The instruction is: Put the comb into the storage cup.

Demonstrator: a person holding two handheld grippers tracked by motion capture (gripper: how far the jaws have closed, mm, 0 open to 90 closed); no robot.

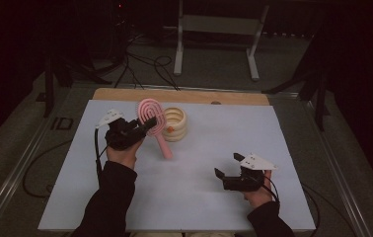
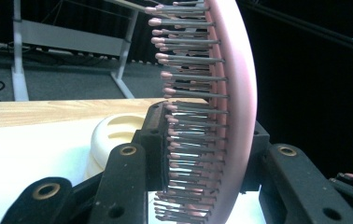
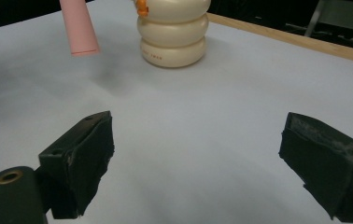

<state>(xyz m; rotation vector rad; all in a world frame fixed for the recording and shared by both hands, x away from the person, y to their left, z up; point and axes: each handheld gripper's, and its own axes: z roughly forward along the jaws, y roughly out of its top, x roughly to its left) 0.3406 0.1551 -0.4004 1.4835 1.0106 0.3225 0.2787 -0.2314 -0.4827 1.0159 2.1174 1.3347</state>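
A pink hairbrush (image 1: pixel 154 121) hangs above the white table, its handle (image 3: pixel 79 28) pointing down toward the front. My left gripper (image 1: pixel 147 127) is shut on the brush head; in the left gripper view the bristles (image 2: pixel 188 116) and pink back sit between the two black jaws. Just right of the brush stands a cream ribbed cup (image 1: pixel 175 124) with an orange mark, also seen as the cup (image 3: pixel 173 30) in the right gripper view. My right gripper (image 1: pixel 227 165) rests low at the front right, jaws wide open with bare table between them.
The white table sheet (image 1: pixel 199 197) spreads around both hands, with a wooden edge (image 1: pixel 184 95) at the back. Behind the table are a white metal stand (image 1: pixel 214 29) and cables on the dark floor.
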